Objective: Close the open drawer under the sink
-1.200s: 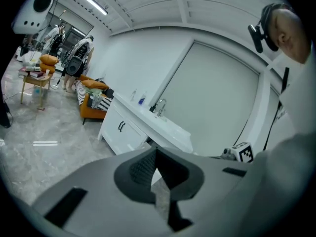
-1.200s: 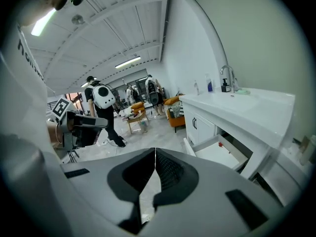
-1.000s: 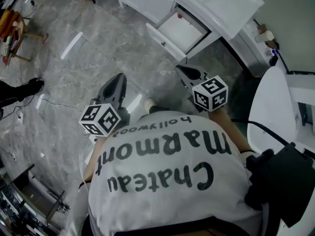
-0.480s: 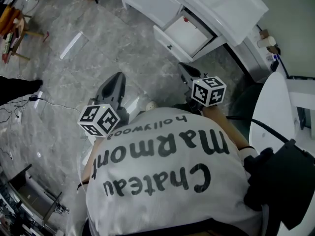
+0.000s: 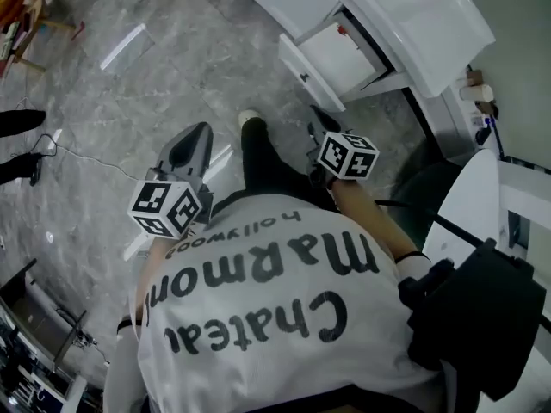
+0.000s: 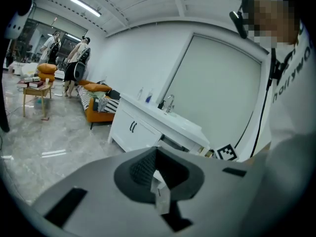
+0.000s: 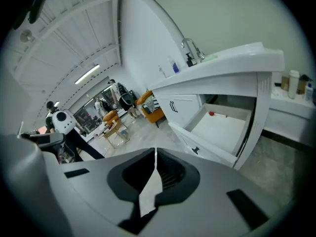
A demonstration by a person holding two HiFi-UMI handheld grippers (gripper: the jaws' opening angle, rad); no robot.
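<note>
The white drawer (image 5: 343,57) under the sink counter (image 5: 413,11) stands pulled out, its front panel (image 5: 308,77) facing the floor side. In the right gripper view the drawer (image 7: 219,130) lies just ahead and to the right, with a dark handle (image 7: 196,150) on its front and a small red item (image 7: 211,114) inside. My right gripper (image 5: 320,124) is shut and empty, short of the drawer front. My left gripper (image 5: 195,139) hangs further left over the floor, also shut with nothing in it. The left gripper view shows the vanity (image 6: 143,130) at a distance.
The person's dark-trousered leg and white shoe (image 5: 250,120) stand between the grippers. A white rounded fixture (image 5: 469,196) and bottles (image 5: 479,93) are to the right of the vanity. A cable (image 5: 82,155) runs over the marble floor. An orange sofa (image 6: 94,107) and people stand far left.
The person has stepped toward the vanity, one leg now forward between the grippers. The right gripper has sunk and rolled, closing in on the drawer; the left has drifted forward and down.
</note>
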